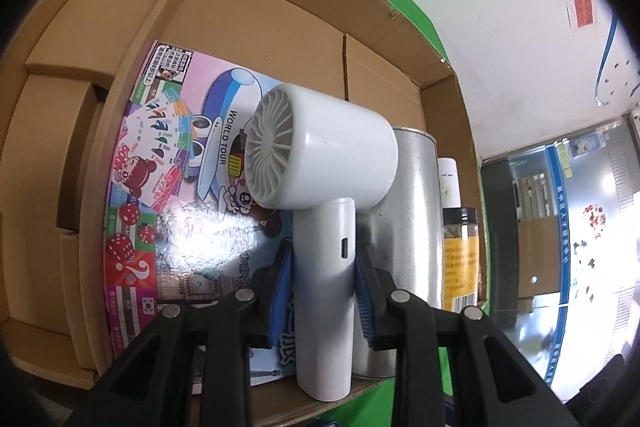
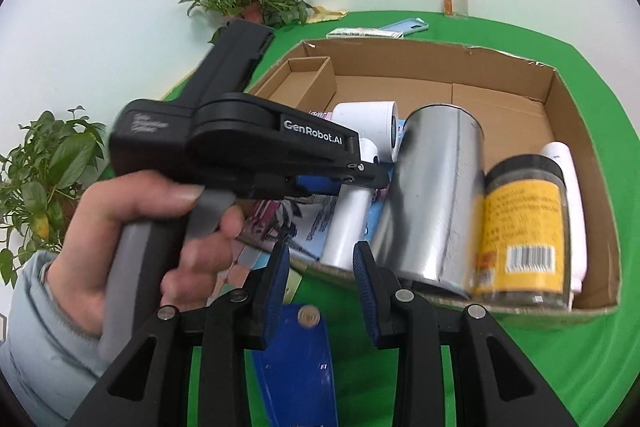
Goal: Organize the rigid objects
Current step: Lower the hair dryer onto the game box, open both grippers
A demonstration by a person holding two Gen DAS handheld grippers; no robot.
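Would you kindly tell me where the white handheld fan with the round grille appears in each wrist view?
Left wrist: white handheld fan at centre, handle clamped by the left gripper.
Right wrist: left of centre inside the brown cardboard box, partly hidden behind the left gripper.
Shared landmark: shiny silver metal can beside it.

Left gripper [image 1: 324, 283] fingers [image 1: 280, 287] clamp the white fan [image 1: 320, 155] handle.

My left gripper [image 2: 360, 175]: black body, white "GenRobot.AI" lettering, grey handle, small screws, blue ribbed pads. My right gripper [image 2: 322, 267]: black fingers, silver round bolts, blue pads. My left hand [image 2: 160, 227]: bare skin, pale blue-grey sleeve.
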